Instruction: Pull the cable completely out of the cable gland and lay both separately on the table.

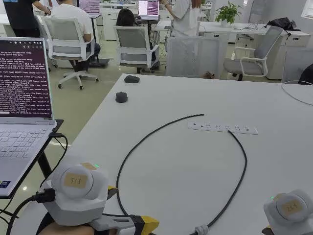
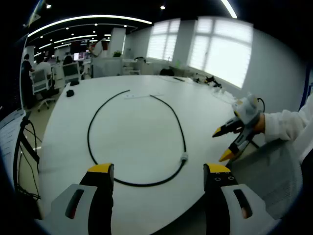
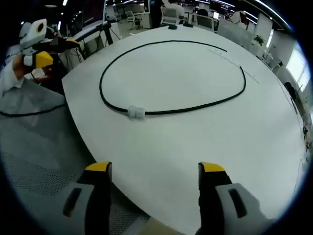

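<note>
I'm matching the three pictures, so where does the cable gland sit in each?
Head view: gland at the bottom edge, right of centre.
Left gripper view: gland right of centre, above the jaws.
Right gripper view: gland left of centre.
Shared landmark: the looped black cable it sits on.

Black cable (image 3: 166,112), pale grey cable gland (image 3: 135,112), plain white table (image 1: 195,171). The left gripper (image 2: 159,169) and right gripper (image 3: 155,167) have yellow-tipped fingers (image 2: 101,169). White power strip (image 1: 222,128), dark grey mouse (image 1: 121,97)
</note>
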The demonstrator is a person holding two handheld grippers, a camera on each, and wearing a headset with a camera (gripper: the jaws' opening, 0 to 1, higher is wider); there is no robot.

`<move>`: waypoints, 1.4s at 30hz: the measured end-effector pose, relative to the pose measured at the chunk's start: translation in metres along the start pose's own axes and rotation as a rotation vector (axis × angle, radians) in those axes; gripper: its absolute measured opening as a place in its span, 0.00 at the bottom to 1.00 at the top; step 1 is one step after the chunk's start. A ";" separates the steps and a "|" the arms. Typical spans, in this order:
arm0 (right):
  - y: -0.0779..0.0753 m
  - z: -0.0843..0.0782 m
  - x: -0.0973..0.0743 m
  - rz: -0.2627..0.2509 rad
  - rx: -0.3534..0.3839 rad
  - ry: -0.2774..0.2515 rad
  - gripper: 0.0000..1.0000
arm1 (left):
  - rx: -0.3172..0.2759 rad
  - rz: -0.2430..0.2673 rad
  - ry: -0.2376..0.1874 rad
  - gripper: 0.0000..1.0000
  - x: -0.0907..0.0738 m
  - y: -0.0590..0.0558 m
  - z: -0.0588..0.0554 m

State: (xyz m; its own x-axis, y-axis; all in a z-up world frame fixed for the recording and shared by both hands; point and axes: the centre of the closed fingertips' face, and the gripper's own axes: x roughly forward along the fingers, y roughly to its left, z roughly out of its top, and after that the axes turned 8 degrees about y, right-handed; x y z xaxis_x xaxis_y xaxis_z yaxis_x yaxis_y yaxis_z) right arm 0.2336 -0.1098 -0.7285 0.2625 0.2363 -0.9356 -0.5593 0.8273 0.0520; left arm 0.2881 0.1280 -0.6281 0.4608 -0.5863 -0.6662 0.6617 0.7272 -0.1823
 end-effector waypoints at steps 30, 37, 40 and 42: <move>0.003 -0.003 0.003 0.012 -0.013 0.023 0.74 | -0.007 0.003 0.008 0.73 0.002 0.005 -0.002; 0.004 -0.004 0.002 0.018 -0.012 0.021 0.74 | -0.005 0.004 0.013 0.73 0.002 0.005 -0.003; 0.004 -0.004 0.002 0.019 -0.012 0.020 0.74 | 0.000 0.005 0.019 0.73 0.002 0.005 -0.004; 0.004 -0.004 0.002 0.020 -0.011 0.019 0.74 | 0.000 0.004 0.019 0.73 0.002 0.004 -0.004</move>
State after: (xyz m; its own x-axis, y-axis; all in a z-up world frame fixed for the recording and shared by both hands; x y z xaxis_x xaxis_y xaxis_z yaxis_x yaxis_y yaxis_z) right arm 0.2291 -0.1077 -0.7318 0.2359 0.2429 -0.9409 -0.5733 0.8166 0.0671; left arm 0.2897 0.1312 -0.6334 0.4524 -0.5763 -0.6806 0.6599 0.7297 -0.1792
